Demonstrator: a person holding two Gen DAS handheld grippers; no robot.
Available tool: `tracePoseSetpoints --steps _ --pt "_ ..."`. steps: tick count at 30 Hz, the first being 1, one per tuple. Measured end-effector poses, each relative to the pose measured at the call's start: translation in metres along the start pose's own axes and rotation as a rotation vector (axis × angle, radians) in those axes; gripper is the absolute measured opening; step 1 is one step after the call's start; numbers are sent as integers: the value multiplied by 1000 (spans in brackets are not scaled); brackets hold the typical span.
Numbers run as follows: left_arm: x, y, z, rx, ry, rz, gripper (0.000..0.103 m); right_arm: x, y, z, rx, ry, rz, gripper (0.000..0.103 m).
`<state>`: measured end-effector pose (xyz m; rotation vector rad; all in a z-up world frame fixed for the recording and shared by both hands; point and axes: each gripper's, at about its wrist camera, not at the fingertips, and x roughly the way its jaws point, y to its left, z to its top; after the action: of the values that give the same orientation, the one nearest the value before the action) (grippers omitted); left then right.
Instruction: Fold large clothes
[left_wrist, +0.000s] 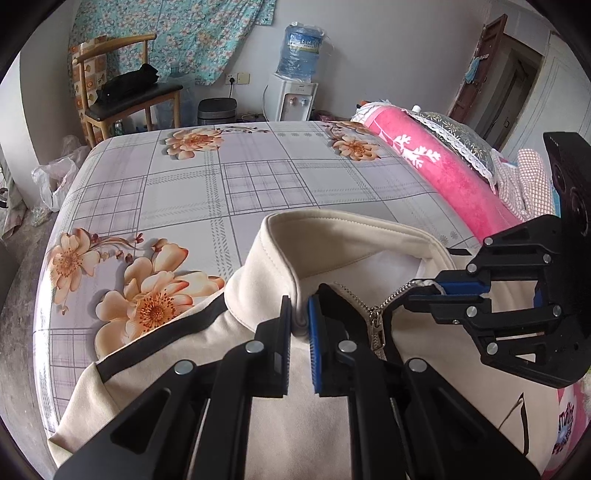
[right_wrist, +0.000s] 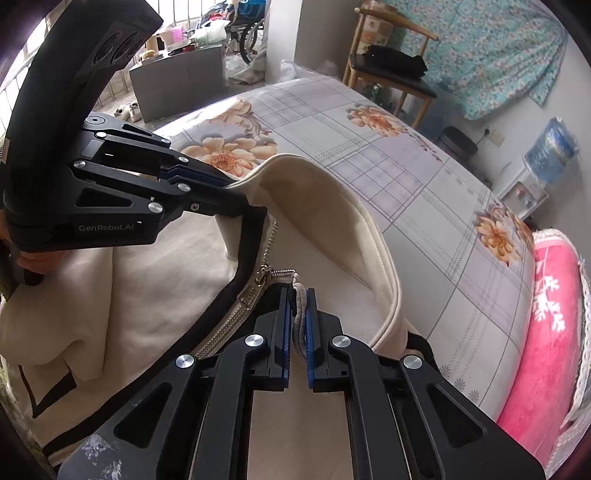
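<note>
A cream zip-up jacket with black trim lies on the bed, collar toward the far side. My left gripper is shut on the left collar edge beside the zipper. My right gripper is shut on the right collar edge at the top of the zipper. Each gripper shows in the other's view: the right one at the right, the left one at the upper left. The jacket is lifted a little at the collar.
The bed has a floral plaid sheet. A pink rolled blanket and pillows lie along its right side. A wooden chair, a bin and a water dispenser stand against the far wall.
</note>
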<state>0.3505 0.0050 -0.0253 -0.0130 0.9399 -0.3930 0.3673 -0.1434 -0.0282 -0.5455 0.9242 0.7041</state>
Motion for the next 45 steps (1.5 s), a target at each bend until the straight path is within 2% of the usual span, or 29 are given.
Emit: tracePoseSetpoints --steps 6,12,15,17,18,19,22,23,25,28,33,36,40,42,45 --pt "0 3 0 -47 5 -22 8 4 -5 -10 80 5 12 4" --pt "1 -1 0 -34 12 -6 9 6 -15 -10 137 1 36 2" --pt "6 -4 6 -25 36 1 13 6 -17 -4 155 -6 39 3" --pt "6 -3 10 -39 38 1 22 2 -18 -1 168 -24 44 28" --pt "4 -1 12 -54 37 -13 32 -3 -20 0 187 -40 50 36" --pt "1 2 14 -75 33 -18 41 -9 -22 0 207 -66 49 51" --pt "-21 10 16 -129 -13 -41 59 -35 -28 -2 262 -133 51 63" --pt "-32 12 15 -136 -33 -43 61 -44 -30 -5 286 -150 44 68" --pt "-56 14 13 -137 -69 -39 69 -64 -31 -12 330 -186 32 69" --pt "-99 17 3 -130 -122 -3 76 -95 -18 -28 356 -221 -24 79" --pt "-170 18 -52 -93 -187 131 84 -132 24 -65 388 -240 -103 95" --pt "-195 15 -102 -108 -182 195 86 -137 52 -91 433 -211 -172 95" --pt "-208 8 -170 -167 -155 252 89 -127 85 -117 479 -131 -268 95" --pt "-212 5 -201 -216 -143 273 89 -124 101 -127 472 -100 -259 95" --pt "-216 4 -239 -300 -142 279 89 -128 128 -135 454 -107 -176 95"
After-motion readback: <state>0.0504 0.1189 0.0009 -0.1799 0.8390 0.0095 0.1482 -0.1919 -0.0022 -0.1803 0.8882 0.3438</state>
